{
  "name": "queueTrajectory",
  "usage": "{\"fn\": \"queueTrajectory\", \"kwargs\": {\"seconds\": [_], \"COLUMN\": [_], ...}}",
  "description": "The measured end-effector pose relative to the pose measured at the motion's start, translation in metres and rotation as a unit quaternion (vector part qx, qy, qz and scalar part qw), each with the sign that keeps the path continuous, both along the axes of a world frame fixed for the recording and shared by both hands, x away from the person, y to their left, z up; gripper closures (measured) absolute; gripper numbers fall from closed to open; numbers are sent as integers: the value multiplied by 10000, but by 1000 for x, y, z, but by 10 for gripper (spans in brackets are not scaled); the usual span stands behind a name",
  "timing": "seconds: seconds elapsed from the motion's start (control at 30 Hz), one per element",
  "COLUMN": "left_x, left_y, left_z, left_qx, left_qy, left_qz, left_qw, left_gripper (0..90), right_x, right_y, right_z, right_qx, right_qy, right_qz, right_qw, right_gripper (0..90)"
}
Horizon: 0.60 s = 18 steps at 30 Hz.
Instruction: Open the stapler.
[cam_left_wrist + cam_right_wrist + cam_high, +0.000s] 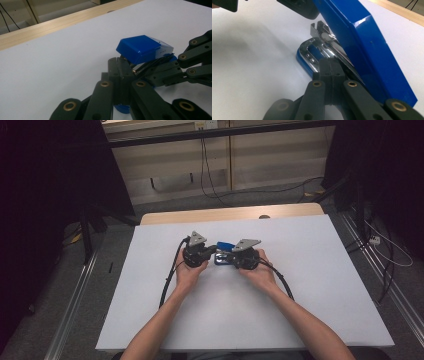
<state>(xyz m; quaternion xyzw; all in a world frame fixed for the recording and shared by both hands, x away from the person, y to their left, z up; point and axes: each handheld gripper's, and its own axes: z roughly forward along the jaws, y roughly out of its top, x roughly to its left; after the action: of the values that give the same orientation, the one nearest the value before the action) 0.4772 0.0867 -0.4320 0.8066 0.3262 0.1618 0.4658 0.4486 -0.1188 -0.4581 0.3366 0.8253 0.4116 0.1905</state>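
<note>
stapler (224, 251) open on white table (300, 285) | both tongs crowd it | cables (170, 275) beside

Stapler (224, 251) between claws, on table (310, 270)

Left gripper (214, 251): black round body, grey 3-cornered plate on top, black cable off the back looping across the table. Right gripper (223, 257): same build, own grey plate and black cable. Jaws on both are matte black link bars, flat-sided with rounded ends, brass-coloured pivot bushings at each joint, small dark screws in the fingertip blocks. Forearms bare, no sleeves, no gloves, no markings or labels legible on either unit
</note>
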Motion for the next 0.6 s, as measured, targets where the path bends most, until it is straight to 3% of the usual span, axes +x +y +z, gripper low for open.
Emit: {"fn": "queueTrajectory", "kwargs": {"seconds": [0.3, 0.4, 0.6], "left_x": [-1, -1, -2], "left_y": [-1, -1, -2], "left_z": [2, 2, 3], "left_qx": [-35, -31, -14], "left_qy": [-44, -44, -77], "left_qz": [9, 11, 42], "left_qw": [10000, 10000, 10000], "left_gripper": [900, 900, 900], "right_x": [-1, -1, -4], "right_y": [0, -1, 2], "right_z": [0, 2, 6], "right_qx": [-7, 166, 253], "right_qy": [-51, -81, -154], "right_qz": [7, -37, 6], "right_qw": [10000, 9998, 9996], "right_gripper": [900, 900, 900]}}
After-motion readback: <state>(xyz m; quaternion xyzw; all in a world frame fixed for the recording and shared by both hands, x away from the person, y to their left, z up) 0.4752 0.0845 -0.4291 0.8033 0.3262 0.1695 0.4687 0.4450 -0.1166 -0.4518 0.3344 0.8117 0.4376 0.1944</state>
